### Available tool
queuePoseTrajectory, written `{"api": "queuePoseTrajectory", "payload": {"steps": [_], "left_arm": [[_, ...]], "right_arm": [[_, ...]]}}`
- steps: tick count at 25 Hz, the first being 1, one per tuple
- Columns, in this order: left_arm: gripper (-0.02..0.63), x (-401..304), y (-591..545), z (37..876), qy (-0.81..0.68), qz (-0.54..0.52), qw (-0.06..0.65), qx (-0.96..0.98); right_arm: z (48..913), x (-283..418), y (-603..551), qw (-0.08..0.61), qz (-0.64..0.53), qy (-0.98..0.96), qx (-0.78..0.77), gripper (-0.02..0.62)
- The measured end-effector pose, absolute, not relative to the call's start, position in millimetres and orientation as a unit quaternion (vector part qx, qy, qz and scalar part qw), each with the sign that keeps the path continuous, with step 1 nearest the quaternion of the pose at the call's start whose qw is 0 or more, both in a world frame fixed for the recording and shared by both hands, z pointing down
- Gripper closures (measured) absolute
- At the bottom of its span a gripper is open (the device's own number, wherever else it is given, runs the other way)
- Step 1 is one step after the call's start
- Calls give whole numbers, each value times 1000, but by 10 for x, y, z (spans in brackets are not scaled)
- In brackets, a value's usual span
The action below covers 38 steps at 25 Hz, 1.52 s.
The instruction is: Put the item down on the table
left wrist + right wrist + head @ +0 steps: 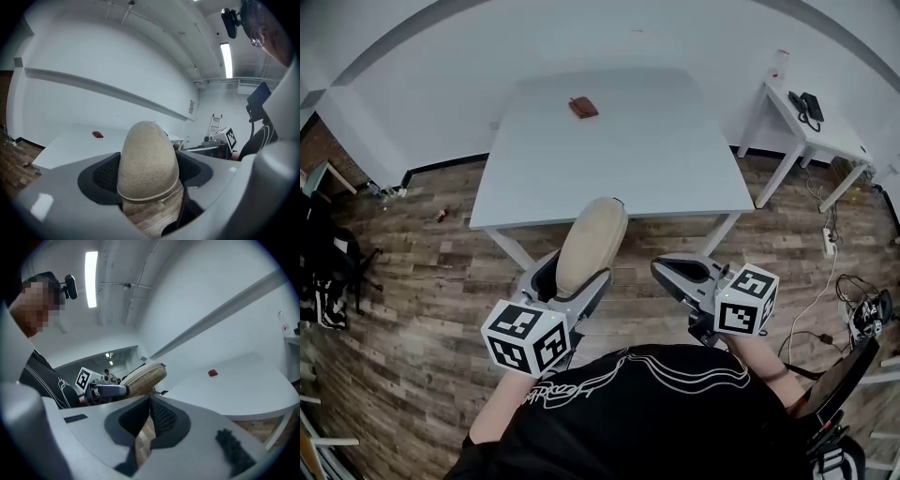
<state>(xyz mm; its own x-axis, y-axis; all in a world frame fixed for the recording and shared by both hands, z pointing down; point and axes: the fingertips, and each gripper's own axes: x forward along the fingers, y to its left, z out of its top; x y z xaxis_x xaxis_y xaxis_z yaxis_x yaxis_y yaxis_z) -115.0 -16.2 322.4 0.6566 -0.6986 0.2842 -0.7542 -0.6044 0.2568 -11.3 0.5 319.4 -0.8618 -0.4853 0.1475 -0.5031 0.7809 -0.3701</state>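
On the left, our left gripper [570, 281] is clenched on a beige oval item [592, 242], with its jaws set wide on the item's two sides. We hold it in the air above the wood floor [422, 253]. From the head view its far tip crosses the near edge of the white desk [675, 159]. The desktop is mostly bare; a small reddish-brown object [583, 108] lies near the far edge. Our right gripper [667, 270] is clenched on nothing. A side table [825, 141] stands well apart at the right.
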Motion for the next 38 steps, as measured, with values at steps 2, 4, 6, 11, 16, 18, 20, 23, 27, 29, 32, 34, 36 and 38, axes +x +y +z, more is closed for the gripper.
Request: {"api": "queuePoseTrajectory", "payload": {"steps": [2, 4, 6, 11, 16, 18, 20, 23, 27, 29, 32, 34, 36, 38], "left_arm": [[241, -1154, -292, 3322, -401, 80, 189, 893], [241, -1151, -417, 3427, -399, 81, 199, 892], [241, -1141, -550, 3513, -399, 79, 210, 889], [241, -1174, -960, 3662, -410, 81, 227, 879], [241, -1235, -1458, 3785, -427, 82, 245, 867], [241, -1244, -1694, 3838, -432, 85, 251, 862], [241, -1228, -1918, 3896, -435, 89, 259, 858], [241, -1192, -2243, 3979, -437, 95, 266, 854], [241, -1139, -2644, 4084, -442, 108, 268, 849], [241, -1124, -2843, 4136, -450, 116, 262, 846], [241, -1157, -3117, 4227, -465, 129, 243, 841], [241, -1195, -3287, 4323, -477, 150, 215, 839], [241, -1208, -3446, 4448, -488, 173, 187, 835], [241, -1220, -3553, 4604, -496, 190, 170, 830]], "right_arm": [[3247, -131, -140, 27, 202, -942, 267, 588], [3311, -145, -277, 25, 209, -941, 266, 588], [3393, -149, -414, 26, 218, -940, 261, 588], [3548, -178, -872, 27, 238, -939, 246, 588], [3656, -225, -1419, 31, 252, -940, 227, 588], [3691, -235, -1690, 32, 257, -940, 223, 588], [3735, -237, -1933, 34, 263, -939, 217, 588], [3789, -212, -2271, 35, 269, -938, 214, 588], [3891, -127, -2654, 36, 283, -934, 215, 588], [3960, -79, -2825, 37, 292, -931, 218, 588], [4066, -54, -3027, 42, 304, -926, 220, 588], [4140, -54, -3120, 47, 310, -924, 220, 588], [4218, -36, -3188, 53, 317, -921, 219, 588], [4300, -7, -3192, 58, 323, -919, 221, 588]]}}
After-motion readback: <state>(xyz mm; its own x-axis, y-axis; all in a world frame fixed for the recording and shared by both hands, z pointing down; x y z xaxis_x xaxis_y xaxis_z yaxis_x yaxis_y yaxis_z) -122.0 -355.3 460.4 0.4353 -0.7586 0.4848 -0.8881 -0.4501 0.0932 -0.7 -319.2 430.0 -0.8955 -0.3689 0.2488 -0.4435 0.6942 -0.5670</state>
